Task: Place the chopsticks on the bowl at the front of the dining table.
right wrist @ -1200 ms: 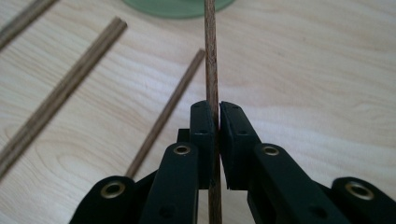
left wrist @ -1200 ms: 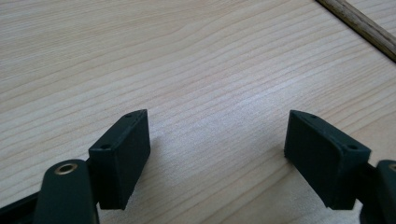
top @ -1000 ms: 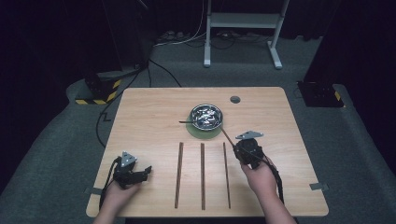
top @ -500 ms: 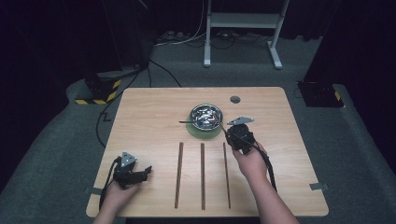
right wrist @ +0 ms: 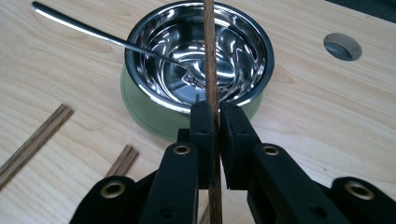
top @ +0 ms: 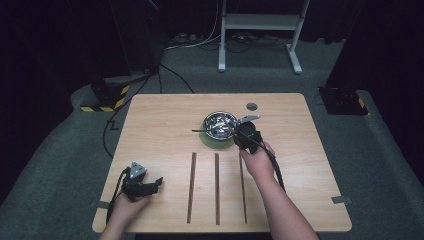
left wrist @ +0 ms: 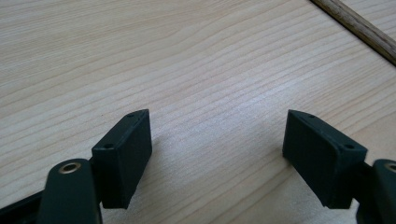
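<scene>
A steel bowl [top: 220, 124] [right wrist: 201, 56] sits on a green coaster [right wrist: 140, 109] at the middle back of the table, with a spoon [right wrist: 93, 32] resting in it, handle to the left. My right gripper [top: 237, 134] [right wrist: 214, 109] is just right of the bowl, shut on a thin wooden stick [right wrist: 210, 51] [top: 244, 200]. In the right gripper view the stick's far part crosses over the bowl. My left gripper [top: 158, 183] [left wrist: 217, 135] rests at the front left of the table, open, with nothing but bare wood between its jaws.
Two more wooden sticks [top: 191, 187] [top: 217, 187] lie side by side on the wooden table [top: 150, 125], in front of the bowl. A round hole [top: 251, 106] is in the tabletop behind the bowl. Dark floor, cables and a stand lie beyond.
My right gripper has moved away from me and to the left, up to the bowl, still shut on the stick. The left gripper has stayed put.
</scene>
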A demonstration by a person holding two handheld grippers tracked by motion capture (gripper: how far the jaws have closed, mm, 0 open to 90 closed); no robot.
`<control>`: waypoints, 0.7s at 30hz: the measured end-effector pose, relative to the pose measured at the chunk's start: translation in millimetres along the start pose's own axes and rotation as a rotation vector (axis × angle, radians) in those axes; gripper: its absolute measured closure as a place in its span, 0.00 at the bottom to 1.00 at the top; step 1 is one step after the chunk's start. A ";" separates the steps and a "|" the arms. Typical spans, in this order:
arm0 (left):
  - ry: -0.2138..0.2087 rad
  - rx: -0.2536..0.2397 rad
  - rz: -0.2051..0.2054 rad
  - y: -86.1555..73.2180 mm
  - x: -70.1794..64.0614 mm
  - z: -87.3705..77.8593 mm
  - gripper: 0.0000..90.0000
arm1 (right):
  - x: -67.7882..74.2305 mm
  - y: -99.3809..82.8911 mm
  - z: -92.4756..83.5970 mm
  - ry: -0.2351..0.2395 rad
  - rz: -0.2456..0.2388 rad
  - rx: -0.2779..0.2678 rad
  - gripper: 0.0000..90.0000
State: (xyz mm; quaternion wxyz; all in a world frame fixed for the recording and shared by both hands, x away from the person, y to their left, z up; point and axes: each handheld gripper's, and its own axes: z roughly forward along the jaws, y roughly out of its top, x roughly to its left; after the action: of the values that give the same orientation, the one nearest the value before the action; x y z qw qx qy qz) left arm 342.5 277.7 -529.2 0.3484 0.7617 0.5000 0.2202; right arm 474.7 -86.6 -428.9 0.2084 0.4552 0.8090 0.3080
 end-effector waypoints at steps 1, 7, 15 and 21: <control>0.000 0.000 0.000 0.0 0.0 0.0 0.27 | 1.1 1.8 2.2 -0.001 0.008 -0.001 0.94; 0.000 0.000 0.000 0.0 0.0 0.0 0.27 | 8.3 23.9 20.3 -0.006 -0.001 -0.002 0.94; 0.001 -0.001 -0.002 0.0 0.0 0.0 0.27 | 14.8 43.0 35.8 0.000 0.004 0.000 0.94; -0.001 -0.002 -0.004 -0.1 0.1 0.1 0.27 | 13.9 51.8 50.6 -0.014 0.021 0.008 0.93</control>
State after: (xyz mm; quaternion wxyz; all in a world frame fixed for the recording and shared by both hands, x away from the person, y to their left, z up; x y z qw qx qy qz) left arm 342.5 277.9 -529.3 0.3498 0.7604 0.5012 0.2197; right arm 530.6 -38.5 -430.6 0.2090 0.4666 0.8039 0.3038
